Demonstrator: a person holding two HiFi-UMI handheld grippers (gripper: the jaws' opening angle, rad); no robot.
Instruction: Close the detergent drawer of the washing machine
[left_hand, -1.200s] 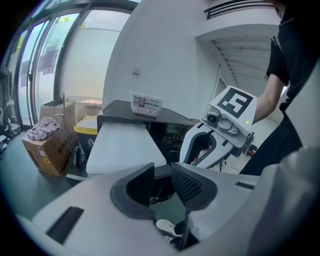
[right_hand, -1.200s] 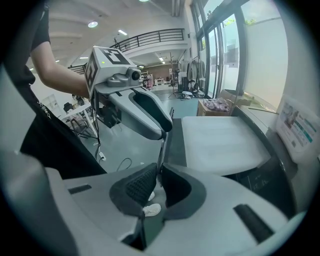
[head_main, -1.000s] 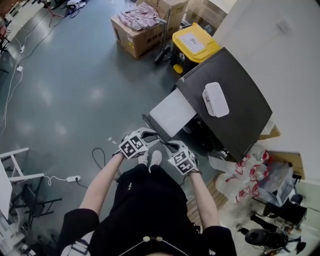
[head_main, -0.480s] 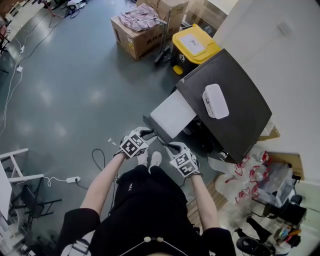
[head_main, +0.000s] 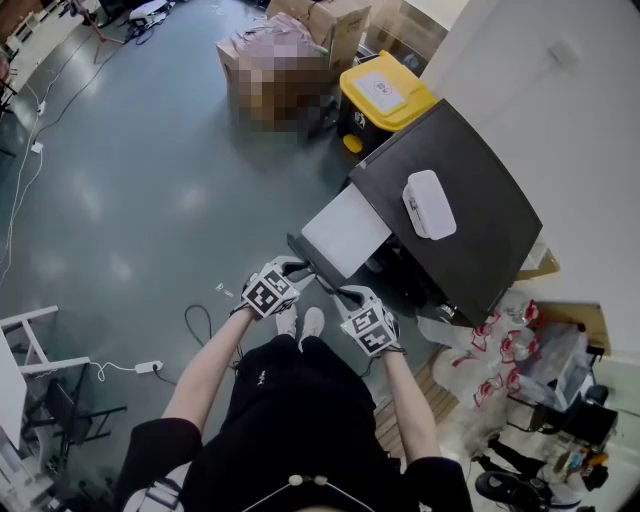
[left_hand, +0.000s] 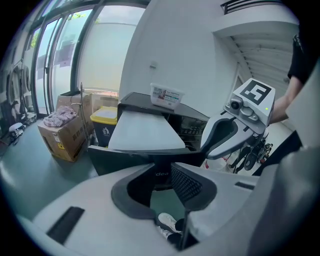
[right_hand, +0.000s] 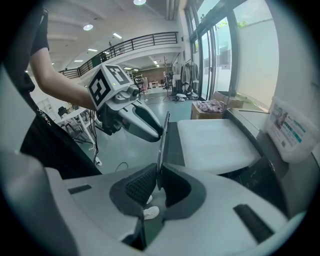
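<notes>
The drawer (head_main: 345, 228) stuck out of the machine (head_main: 450, 200) toward the person, its front panel running crosswise right at both grippers, so closing it looked like a straight push away. The right gripper (right_hand: 156, 187) was pinched on the panel's edge. The left gripper (left_hand: 167, 187) had just been closing but stood wide, gripping nothing.

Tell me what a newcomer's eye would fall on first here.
The pale detergent drawer stands pulled far out of the dark washing machine, mid-picture in the head view. At its dark front panel, the right gripper is clamped on the panel's edge. The left gripper is open, its jaws just closing further but not pressing the panel. A white box lies on the machine's top, a yellow-lidded bin beyond.
</notes>
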